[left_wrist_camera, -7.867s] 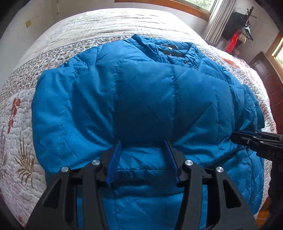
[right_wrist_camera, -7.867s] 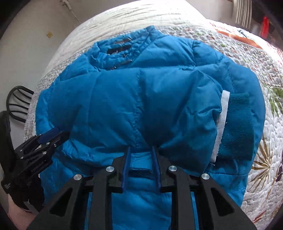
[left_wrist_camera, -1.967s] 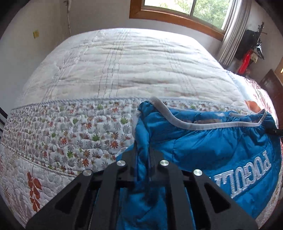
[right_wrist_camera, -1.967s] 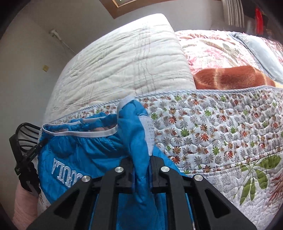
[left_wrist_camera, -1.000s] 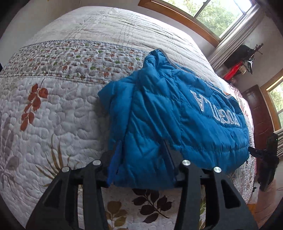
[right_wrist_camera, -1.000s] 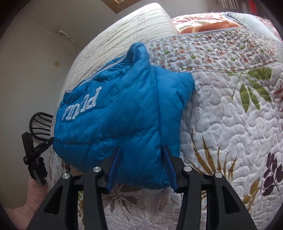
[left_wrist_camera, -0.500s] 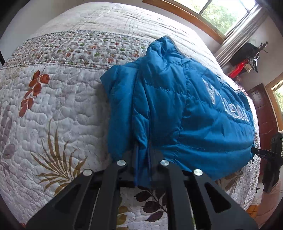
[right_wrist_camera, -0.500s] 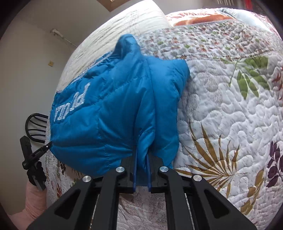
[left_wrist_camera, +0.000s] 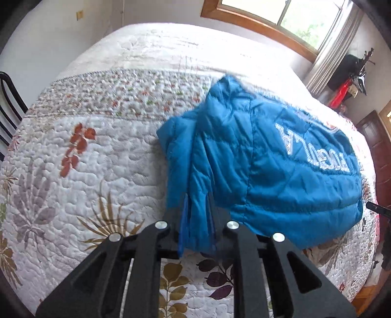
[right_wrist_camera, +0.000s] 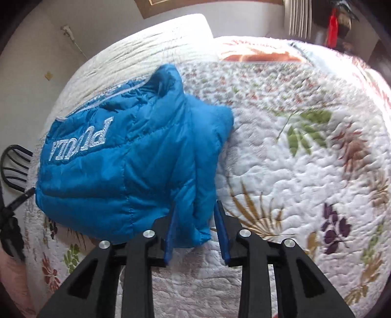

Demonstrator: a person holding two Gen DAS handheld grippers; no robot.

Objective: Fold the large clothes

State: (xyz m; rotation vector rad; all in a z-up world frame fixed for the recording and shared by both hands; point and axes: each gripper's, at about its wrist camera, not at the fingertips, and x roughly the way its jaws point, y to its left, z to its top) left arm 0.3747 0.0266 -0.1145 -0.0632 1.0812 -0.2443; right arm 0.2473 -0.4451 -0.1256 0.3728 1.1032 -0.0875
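A blue puffer jacket [left_wrist_camera: 268, 171] lies folded into a bundle on the quilted bed [left_wrist_camera: 97, 159], white lettering facing up. In the left wrist view, my left gripper [left_wrist_camera: 196, 198] pinches a fold at the jacket's near left edge. Its jaws are starting to open, and the fabric still fills the narrow gap. In the right wrist view, my right gripper [right_wrist_camera: 195, 204] straddles the near right corner of the jacket [right_wrist_camera: 134, 171]. Its jaws are opening, and a gap shows beside the right pad. Each view catches the other gripper's tip at the frame edge.
The floral quilt [right_wrist_camera: 293, 171] spreads wide to either side of the jacket. A black chair [left_wrist_camera: 7, 97] stands off the bed's left side. A window [left_wrist_camera: 281, 14], a curtain and a dark wooden door [left_wrist_camera: 376, 146] lie beyond the bed.
Half a second ago both grippers were clamped tight on the jacket's near edge. Now both have risen a little and their jaws have parted, the right much wider than the left.
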